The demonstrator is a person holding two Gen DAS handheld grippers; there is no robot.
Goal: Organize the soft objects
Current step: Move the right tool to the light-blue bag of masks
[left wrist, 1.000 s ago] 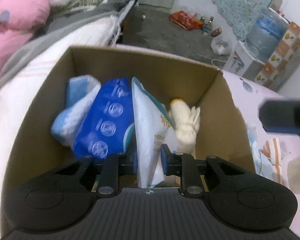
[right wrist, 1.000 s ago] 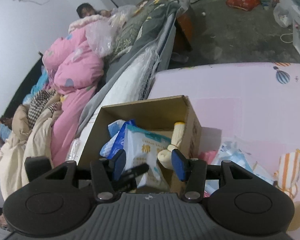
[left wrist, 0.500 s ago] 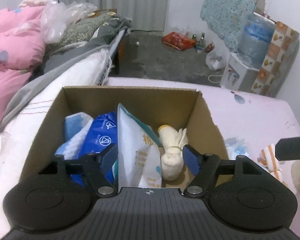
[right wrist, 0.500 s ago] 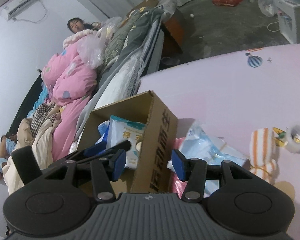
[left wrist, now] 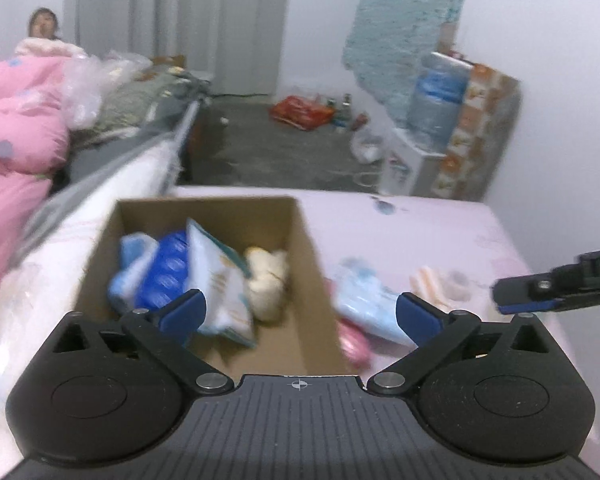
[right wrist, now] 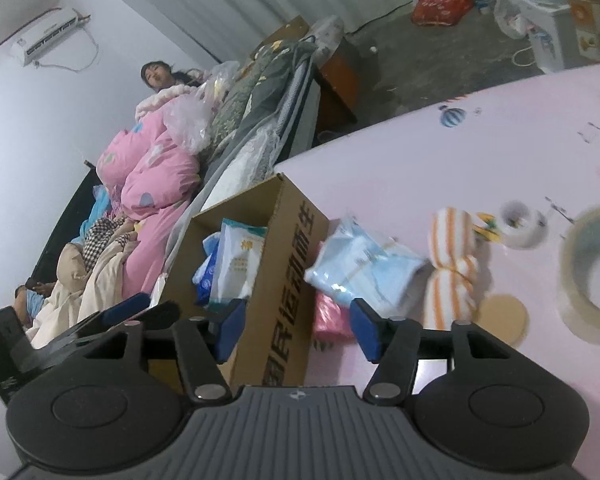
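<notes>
Soft things were partly packed. Inside the cardboard box [left wrist: 204, 216] stood a white wipes pack [left wrist: 220, 280], a dark blue pack [left wrist: 168, 276], a light blue cloth [left wrist: 134, 252] at the left, and a cream rolled cloth [left wrist: 266, 280] at the right. The box sat on the pink bench [right wrist: 440, 152], near its left edge.

More soft things were not yet in the box. A pale blue pack [right wrist: 360, 268] lay just right of the box, on top of a pink pack [right wrist: 330, 316]. A little farther right lay an orange striped rolled cloth [right wrist: 452, 272]. Two tape rolls, a small one [right wrist: 522, 224] and a big one [right wrist: 592, 276], lay farther right; they did not look soft.

So about half the job looked done.

The left gripper [left wrist: 298, 314] hung over the near side of the box. Its jaws had just been opening and stood very wide, with nothing in them. The right gripper [right wrist: 296, 330] pointed at the box's right wall and the pink pack. Its jaws had just been opening too, and held nothing.
</notes>
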